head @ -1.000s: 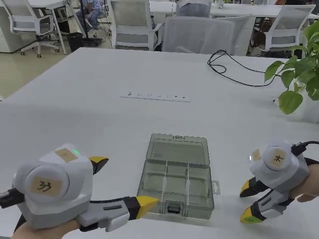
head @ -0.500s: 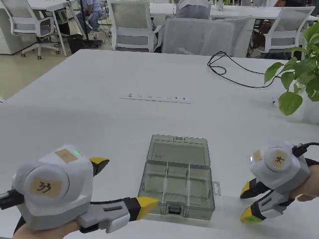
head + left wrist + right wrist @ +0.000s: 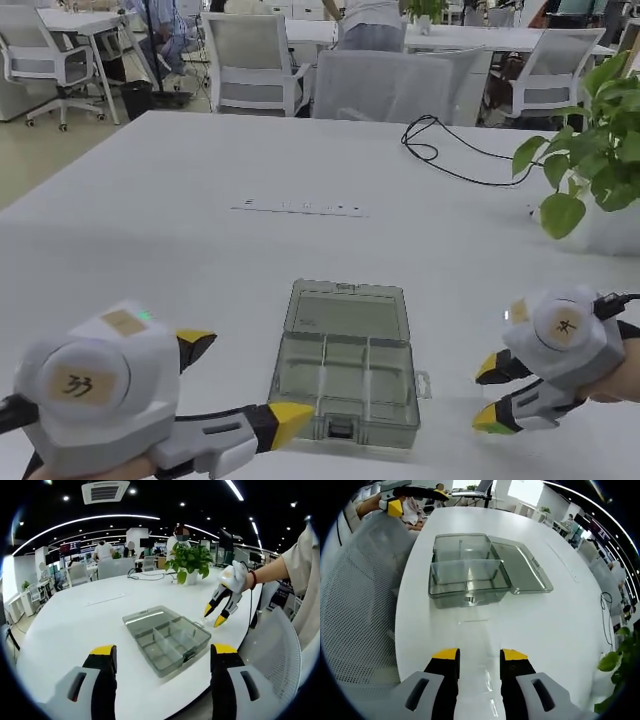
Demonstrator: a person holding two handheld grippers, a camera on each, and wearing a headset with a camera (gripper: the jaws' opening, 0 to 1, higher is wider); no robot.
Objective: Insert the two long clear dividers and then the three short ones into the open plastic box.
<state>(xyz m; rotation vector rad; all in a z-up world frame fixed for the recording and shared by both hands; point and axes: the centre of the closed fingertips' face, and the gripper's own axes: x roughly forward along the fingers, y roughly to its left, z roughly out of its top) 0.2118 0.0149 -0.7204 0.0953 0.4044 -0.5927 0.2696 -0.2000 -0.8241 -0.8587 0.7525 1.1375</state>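
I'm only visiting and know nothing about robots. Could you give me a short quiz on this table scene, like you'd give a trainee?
1. True or false: the lid of the plastic box is shut.
2. What stands on the table at the right edge of the head view? A) a leafy plant B) a laptop C) a mug
3. Fill in: the left gripper has its jaws ____.
Key: 1 false, the lid lies open behind the box; 2 A; 3 open, with nothing between them.
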